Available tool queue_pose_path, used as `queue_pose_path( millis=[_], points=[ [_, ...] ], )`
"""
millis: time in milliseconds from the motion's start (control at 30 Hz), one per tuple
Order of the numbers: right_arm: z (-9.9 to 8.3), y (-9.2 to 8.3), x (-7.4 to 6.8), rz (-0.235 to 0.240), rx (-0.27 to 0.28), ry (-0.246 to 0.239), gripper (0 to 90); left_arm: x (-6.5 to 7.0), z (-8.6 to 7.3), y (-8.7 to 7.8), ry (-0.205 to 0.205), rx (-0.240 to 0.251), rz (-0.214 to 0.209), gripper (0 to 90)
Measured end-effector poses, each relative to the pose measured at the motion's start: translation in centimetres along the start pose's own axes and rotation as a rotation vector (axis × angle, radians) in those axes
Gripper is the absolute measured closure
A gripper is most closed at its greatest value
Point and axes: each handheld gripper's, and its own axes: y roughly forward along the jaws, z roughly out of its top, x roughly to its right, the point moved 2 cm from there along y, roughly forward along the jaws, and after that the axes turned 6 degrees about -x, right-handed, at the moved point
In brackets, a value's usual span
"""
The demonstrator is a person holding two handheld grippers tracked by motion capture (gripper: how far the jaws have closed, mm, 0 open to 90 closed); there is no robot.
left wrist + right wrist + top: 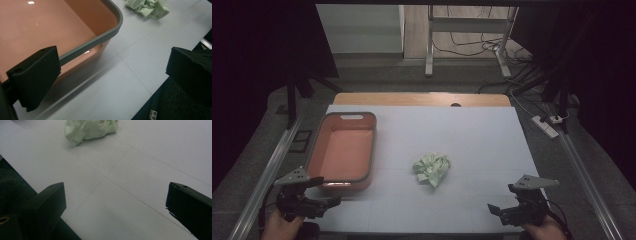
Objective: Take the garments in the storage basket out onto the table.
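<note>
Left gripper [319,192], bench 7 o'clock, jaws spread, empty, just beside the pink tub [343,152]. Green cloth [432,168] crumpled at bench centre, near tub's 3 o'clock. Judged light, soft, limp; pinch a raised fold on top. Right gripper [499,210], 5 o'clock, jaws spread, empty. Left gripper view shows a handle slot under the tub's rim, unseen from above.

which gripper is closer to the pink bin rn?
Left. The left gripper sits just off the pink bin at its near corner, jaws open. The right gripper is at the table's far right near edge, beyond the crumpled green cloth.
</note>
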Motion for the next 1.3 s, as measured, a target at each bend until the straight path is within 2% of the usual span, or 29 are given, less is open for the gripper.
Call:
queue_pose_path(
  millis=[367, 633, 833, 1100, 1300],
  points=[
    [0.0, 0.0, 0.0, -0.004, -0.001, 0.000, 2.6, -0.2, -1.0, -1.0, -0.016, 0.018, 0.006, 0.0],
    [0.0, 0.0, 0.0, -0.005, -0.004, 0.001, 2.6, -0.3, -1.6, -1.5, -0.018, 0.016, 0.014, 0.0],
    [0.0, 0.0, 0.0, -0.007, -0.003, 0.002, 2.6, -0.4, -2.0, -1.7, -0.015, 0.011, 0.005, 0.0],
    [0.1, 0.1, 0.0, -0.010, -0.006, -0.003, 2.6, 0.0, -2.2, -1.6, 0.020, -0.040, 0.006, 0.0],
    [0.0, 0.1, 0.0, -0.012, -0.012, -0.005, 2.6, 0.0, -2.1, -1.4, 0.017, -0.049, 0.005, 0.0]
  ],
)
